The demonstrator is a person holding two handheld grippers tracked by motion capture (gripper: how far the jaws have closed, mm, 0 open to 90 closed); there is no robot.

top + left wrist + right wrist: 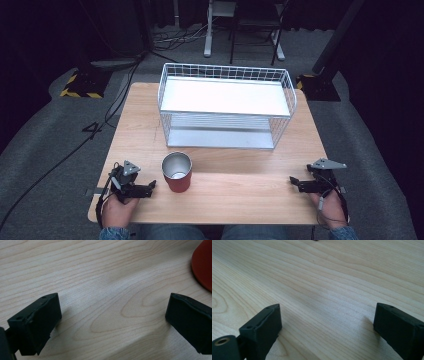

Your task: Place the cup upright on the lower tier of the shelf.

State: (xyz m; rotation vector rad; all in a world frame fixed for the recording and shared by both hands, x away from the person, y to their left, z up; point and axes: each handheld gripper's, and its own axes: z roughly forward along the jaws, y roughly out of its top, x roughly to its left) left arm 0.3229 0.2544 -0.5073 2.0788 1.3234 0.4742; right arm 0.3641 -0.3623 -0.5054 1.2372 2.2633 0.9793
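Left gripper (149, 188) is sitting low at the near left of the wooden table (240, 197), jaws spread wide and holding nothing; in the left gripper view bare wood is showing between them. Red cup (177, 172) with a metal inside is standing upright just right of it, not touching. Right gripper (294, 181) is resting at the near right, well apart from the cup, jaws likewise spread wide over bare wood, gripping nothing. White wire rack (227, 104) is standing at the far middle of the table.
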